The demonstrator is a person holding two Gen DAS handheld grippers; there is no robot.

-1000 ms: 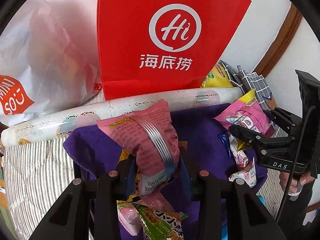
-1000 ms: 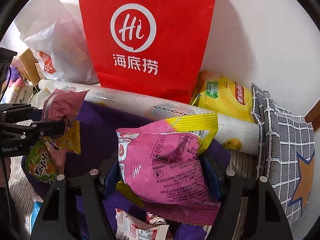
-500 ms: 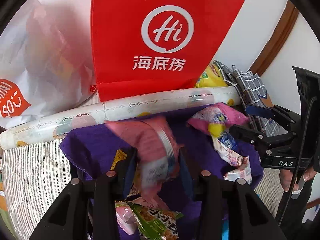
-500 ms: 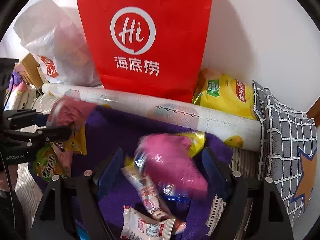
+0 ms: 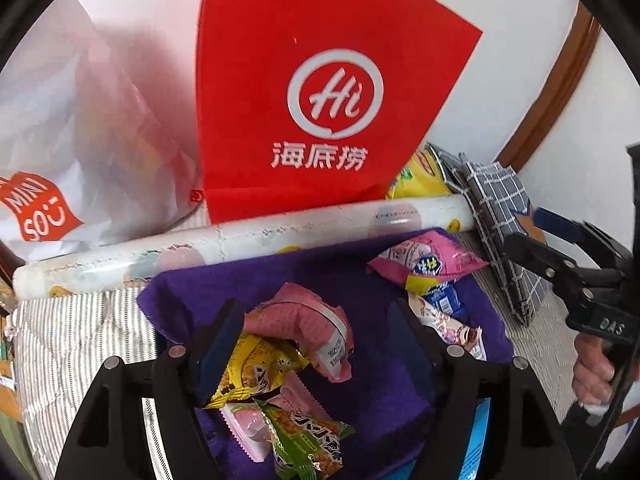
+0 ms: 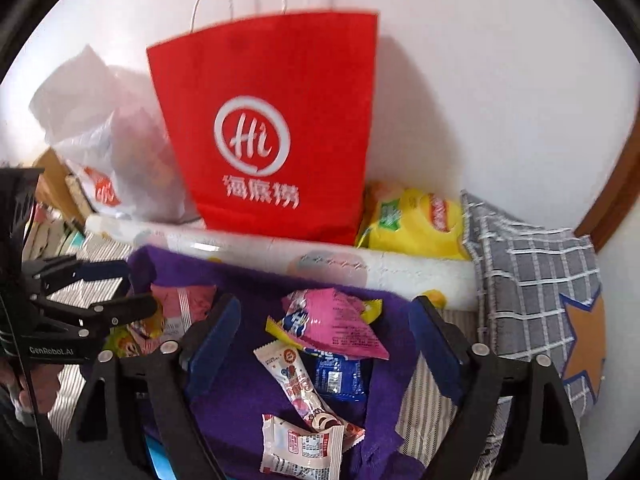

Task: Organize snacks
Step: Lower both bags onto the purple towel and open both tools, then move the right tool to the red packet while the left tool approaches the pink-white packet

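Purple cloth (image 5: 224, 292) at frame centre holds sorted snacks; both hand-held grippers (image 5: 316, 344) (image 6: 326, 344) gape empty (sorting mid-step); next, pick another packet.

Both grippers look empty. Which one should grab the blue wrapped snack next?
Right. The small blue wrapped snack lies on the purple cloth directly between the open right gripper. From the open left gripper it lies off to the right.
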